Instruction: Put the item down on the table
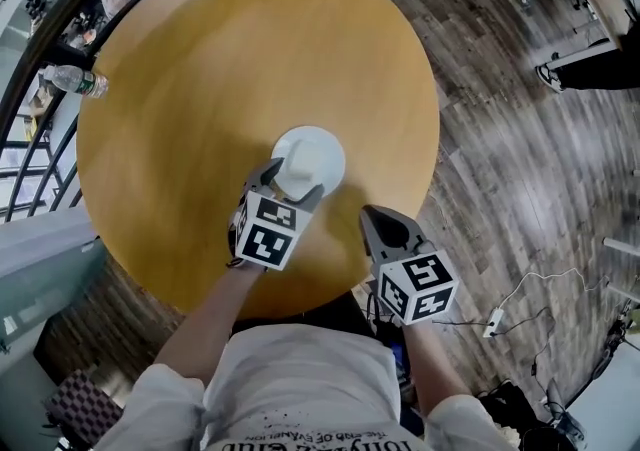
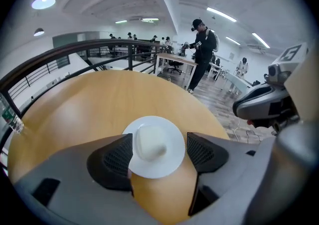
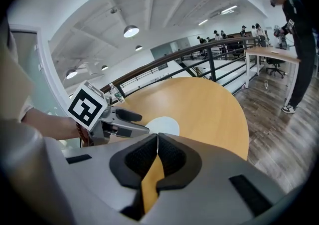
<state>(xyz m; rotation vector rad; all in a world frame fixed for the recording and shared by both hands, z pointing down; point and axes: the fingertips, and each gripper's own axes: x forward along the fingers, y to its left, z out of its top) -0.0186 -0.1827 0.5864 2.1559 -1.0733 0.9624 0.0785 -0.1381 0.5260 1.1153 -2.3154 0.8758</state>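
A white plate [image 1: 318,151] rests on the round wooden table [image 1: 220,59], a little nearer than its middle. A pale rounded item [image 1: 298,177] lies on the plate's near part. My left gripper [image 1: 292,185] is open, with one finger on each side of that item and over the plate's near rim. In the left gripper view the plate [image 2: 172,161] and the item [image 2: 149,143] fill the gap between the spread pads [image 2: 117,156] of my left gripper [image 2: 159,153]. My right gripper [image 1: 380,224] hovers at the table's near right edge, shut and empty, as its own view shows [image 3: 157,141].
A clear plastic bottle [image 1: 75,82] lies at the table's left edge, by a dark railing [image 1: 40,29]. Beyond the table is wood floor [image 1: 520,169] with a cable and plug [image 1: 495,319]. A person [image 2: 202,52] stands by desks farther off.
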